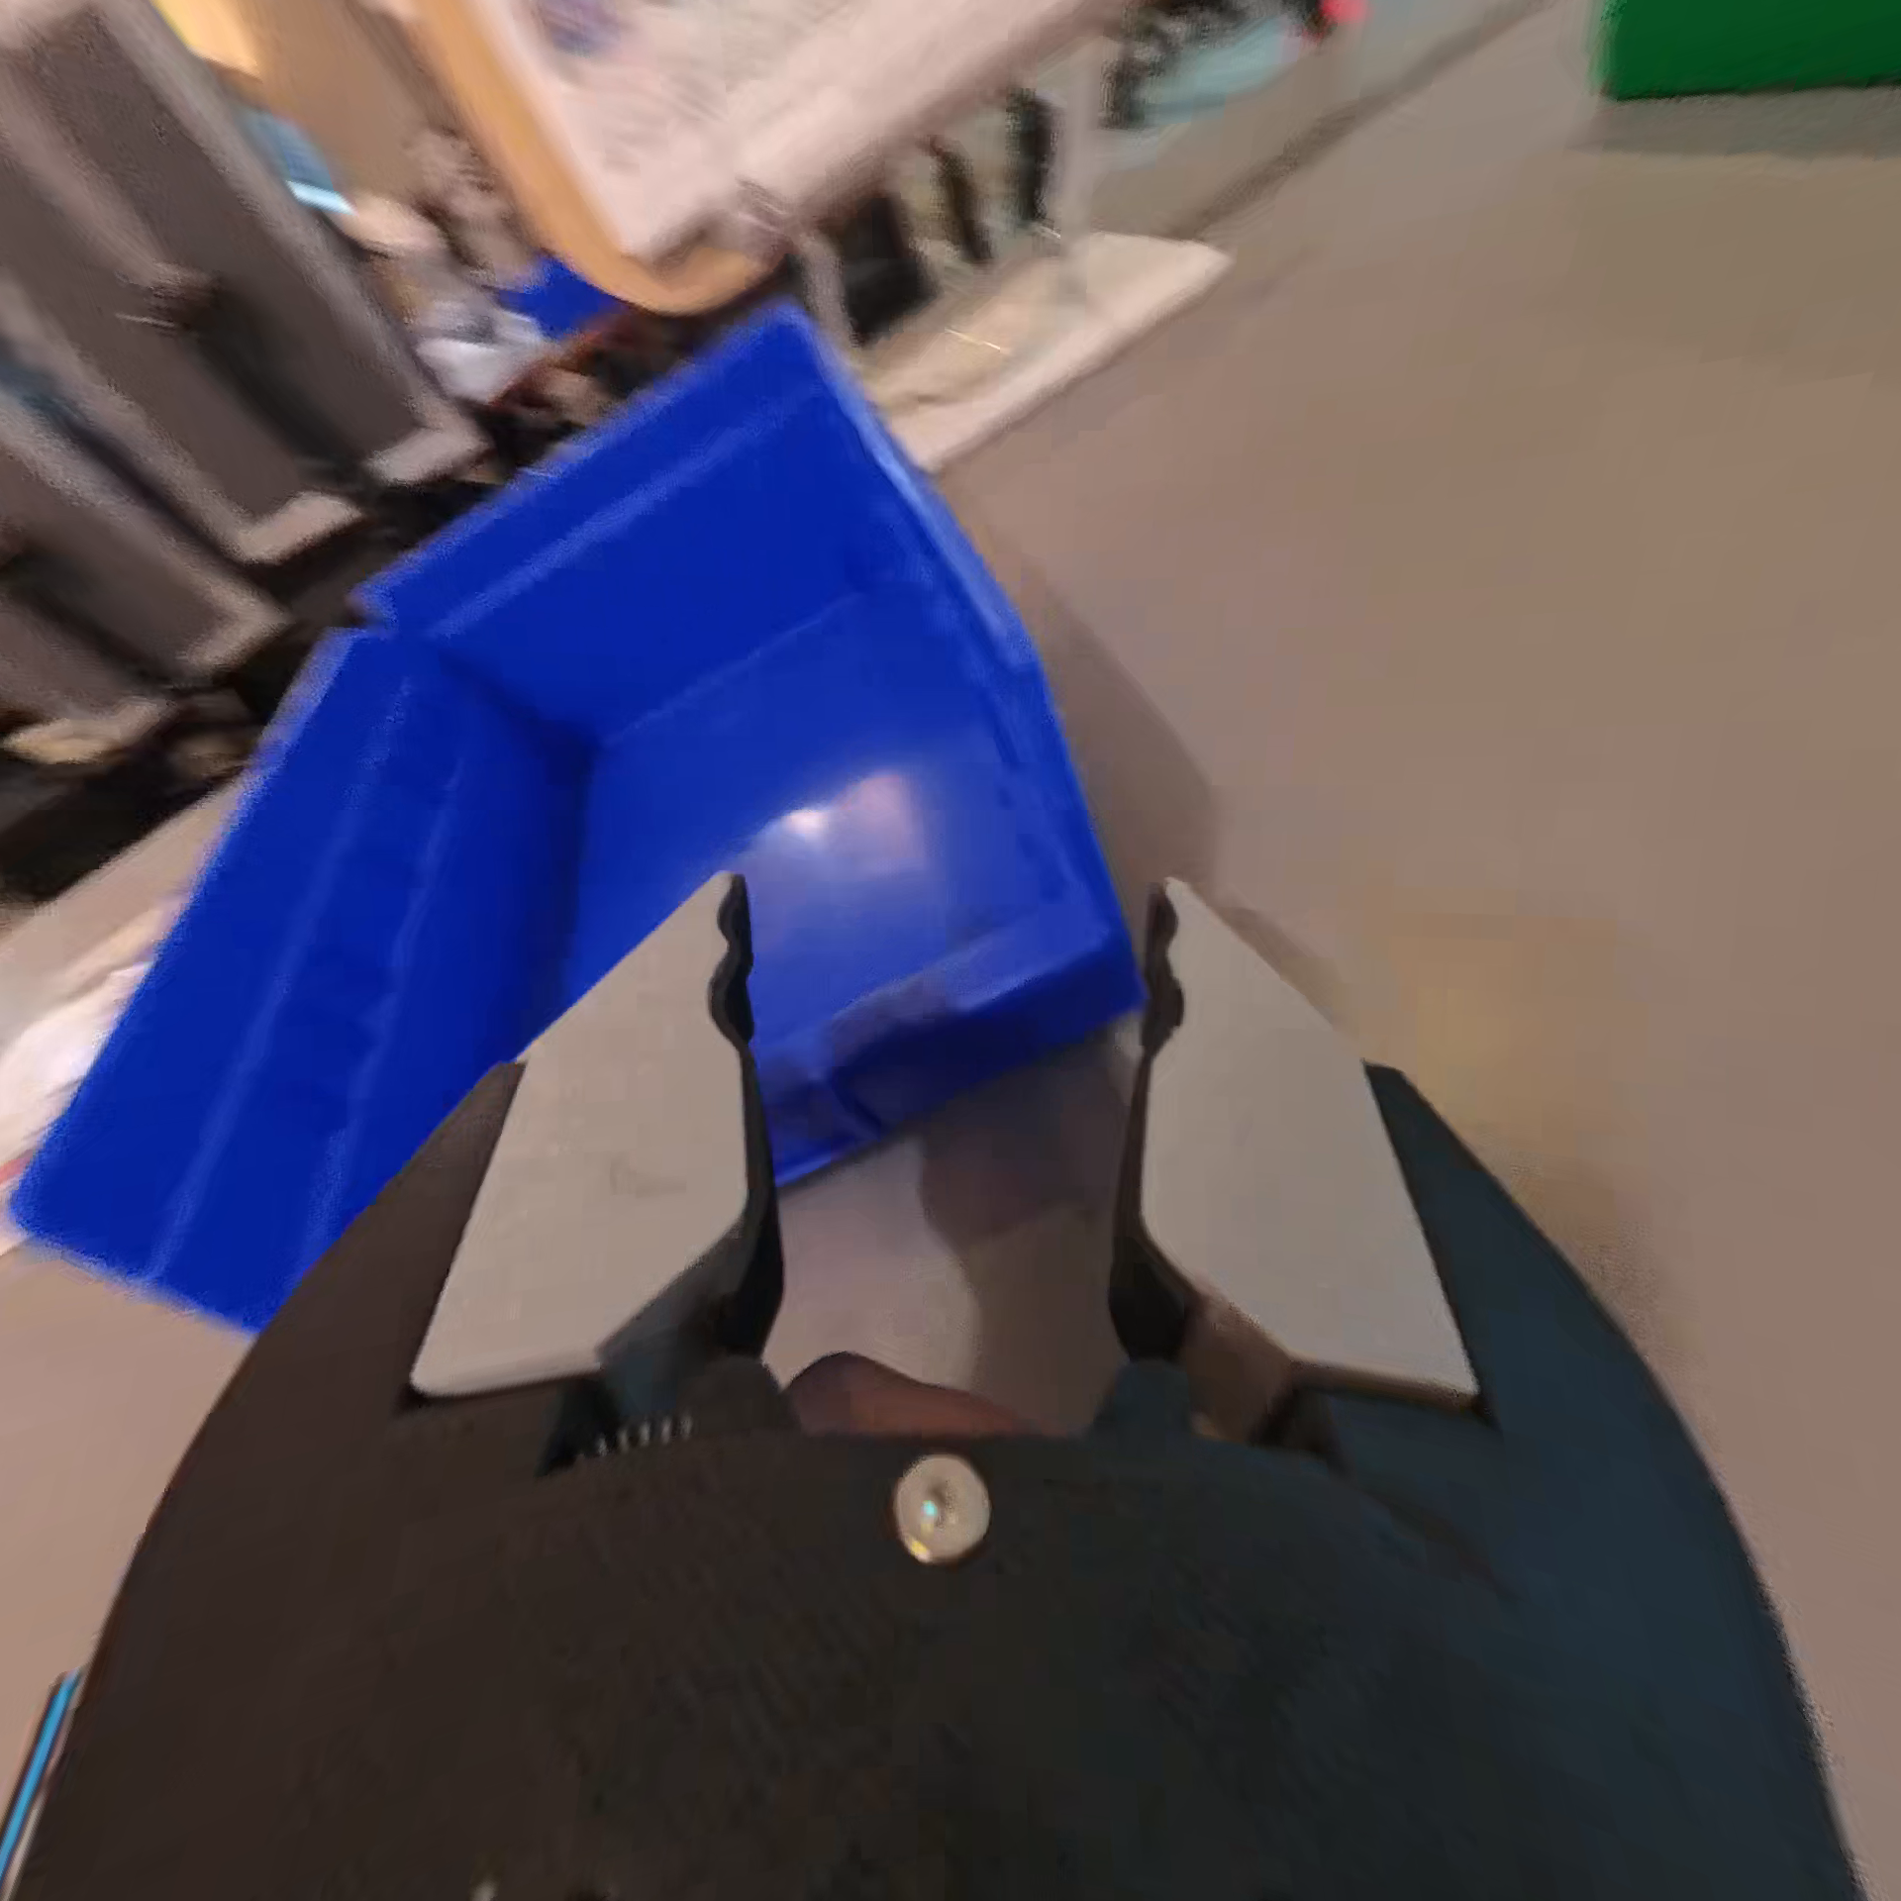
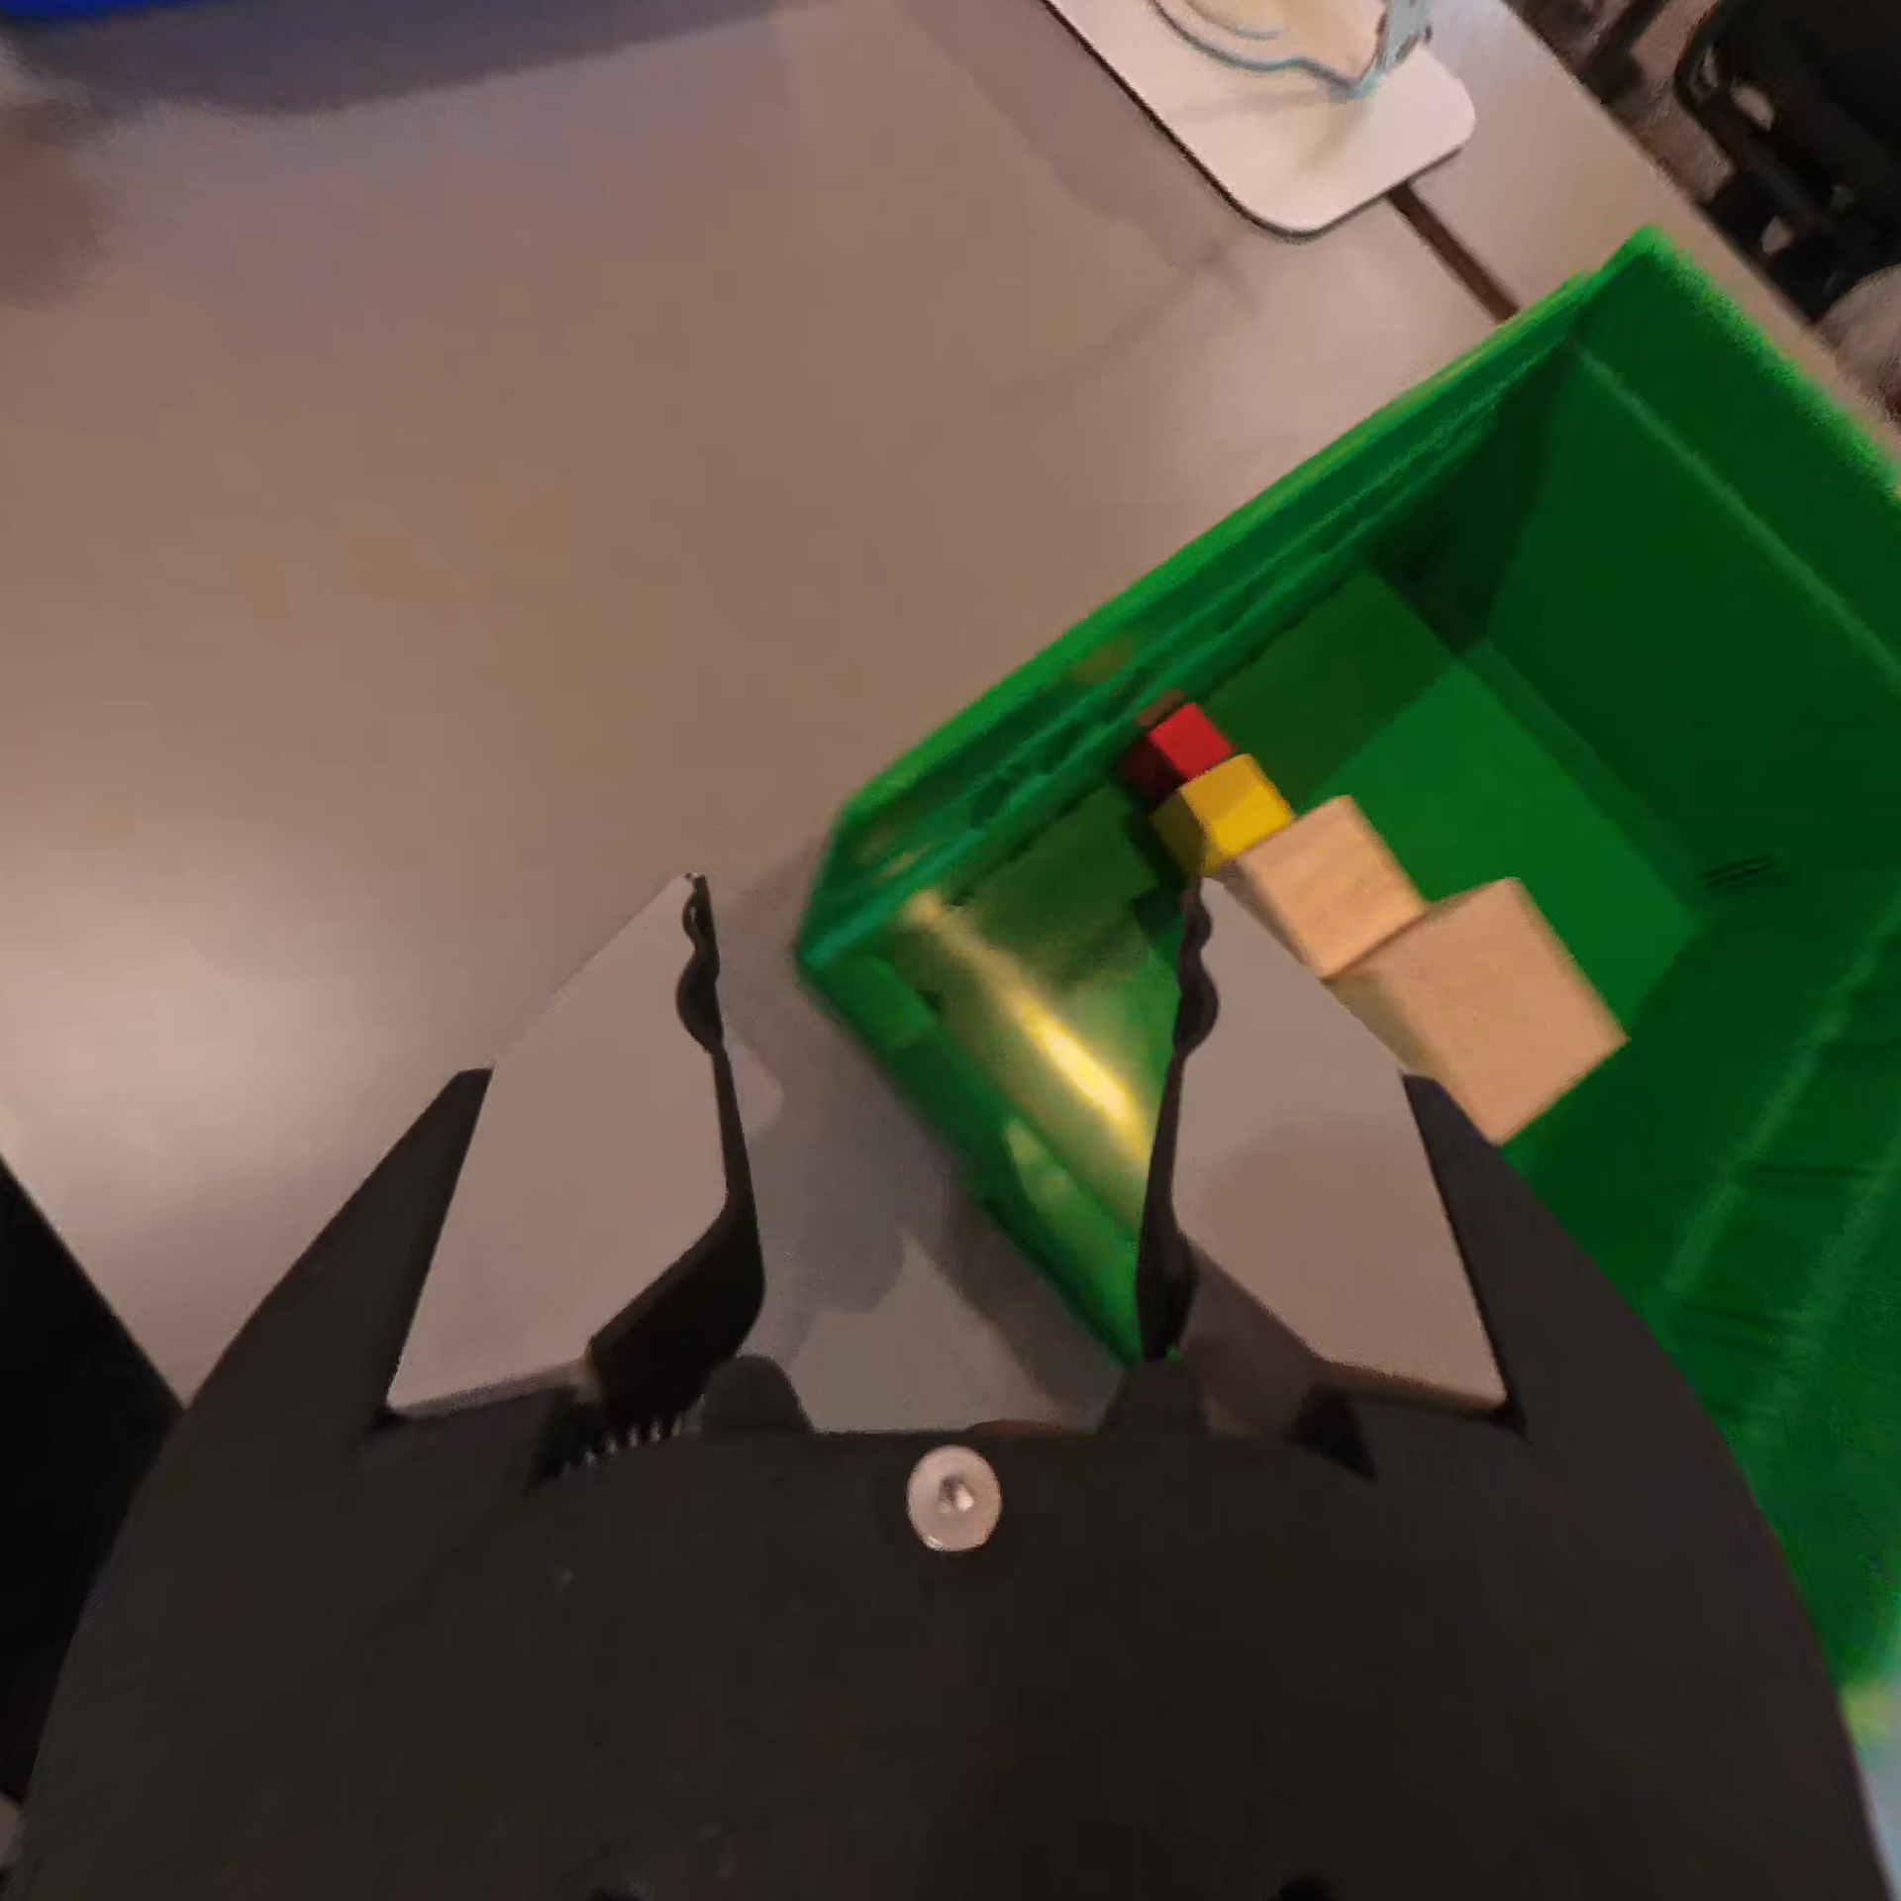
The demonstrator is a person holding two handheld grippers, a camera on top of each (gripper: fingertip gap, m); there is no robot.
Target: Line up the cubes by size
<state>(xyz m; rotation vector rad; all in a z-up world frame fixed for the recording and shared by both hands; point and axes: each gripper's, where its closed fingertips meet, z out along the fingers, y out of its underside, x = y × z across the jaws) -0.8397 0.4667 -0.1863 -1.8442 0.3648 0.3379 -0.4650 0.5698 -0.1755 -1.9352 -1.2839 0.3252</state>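
In the right wrist view a green bin holds several cubes in a row along its near wall: a small red cube, a yellow cube, a medium plain wooden cube and a large plain wooden cube. They touch one another, growing in size toward me. My right gripper is open and empty above the bin's near corner. In the left wrist view my left gripper is open and empty above the front of an empty blue bin. The view is blurred.
A grey table carries both bins. A white rounded board with a light blue cable lies at the table's far side. Blurred chairs and furniture stand beyond the blue bin. The green bin's corner shows at top right.
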